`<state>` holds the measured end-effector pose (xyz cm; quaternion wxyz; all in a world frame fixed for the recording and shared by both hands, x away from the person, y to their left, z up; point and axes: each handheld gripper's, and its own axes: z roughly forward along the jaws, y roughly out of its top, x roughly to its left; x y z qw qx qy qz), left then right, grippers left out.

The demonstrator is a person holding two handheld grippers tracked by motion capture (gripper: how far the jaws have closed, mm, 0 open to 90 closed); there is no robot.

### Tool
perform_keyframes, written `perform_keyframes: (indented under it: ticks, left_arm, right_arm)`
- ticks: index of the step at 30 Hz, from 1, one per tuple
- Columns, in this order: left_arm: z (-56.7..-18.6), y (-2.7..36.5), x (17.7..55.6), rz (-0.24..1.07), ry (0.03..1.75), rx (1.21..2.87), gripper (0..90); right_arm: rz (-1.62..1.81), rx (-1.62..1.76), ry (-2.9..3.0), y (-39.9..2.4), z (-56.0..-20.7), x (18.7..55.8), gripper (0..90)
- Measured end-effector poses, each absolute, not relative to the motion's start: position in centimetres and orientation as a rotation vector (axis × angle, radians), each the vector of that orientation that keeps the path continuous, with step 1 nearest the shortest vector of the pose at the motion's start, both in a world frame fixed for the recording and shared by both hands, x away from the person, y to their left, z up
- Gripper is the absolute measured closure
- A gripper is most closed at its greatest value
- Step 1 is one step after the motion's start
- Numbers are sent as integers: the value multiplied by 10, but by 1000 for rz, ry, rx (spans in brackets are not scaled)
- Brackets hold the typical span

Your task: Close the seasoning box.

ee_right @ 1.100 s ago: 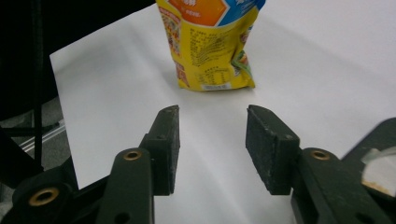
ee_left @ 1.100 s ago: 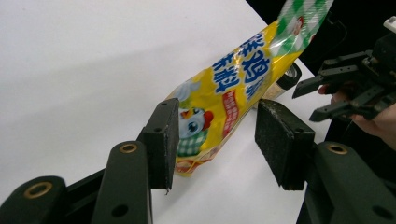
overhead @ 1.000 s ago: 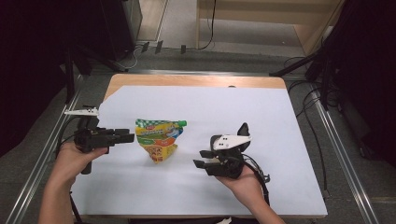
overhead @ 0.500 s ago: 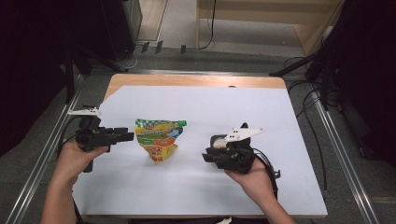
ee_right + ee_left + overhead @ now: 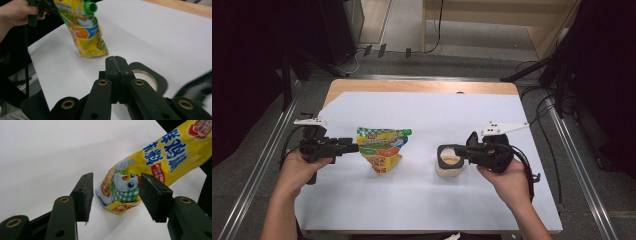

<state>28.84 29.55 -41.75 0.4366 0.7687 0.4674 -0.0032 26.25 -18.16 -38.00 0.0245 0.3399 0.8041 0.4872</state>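
The yellow pouch [image 5: 382, 149] lies on the white surface [image 5: 422, 200] with its corner between the spread jaws of the left gripper [image 5: 354, 147], untouched, while the right gripper [image 5: 456, 151], jaws just pressed together, holds a black-rimmed cup [image 5: 449, 161] well apart, dark floor [image 5: 257, 165] around.
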Motion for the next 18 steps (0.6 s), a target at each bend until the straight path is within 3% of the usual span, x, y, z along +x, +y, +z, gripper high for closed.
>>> perform_keyframes:
  ticks: [11, 18]
  left_arm:
    - [-426, 295, 291, -10, 1182, 1902, 432]
    - [-425, 295, 292, 9, 1180, 1892, 429]
  right_arm:
    - [1492, 1145, 2385, -220, -369, 270, 900]
    - [1455, 1252, 2324, -243, -383, 278, 900]
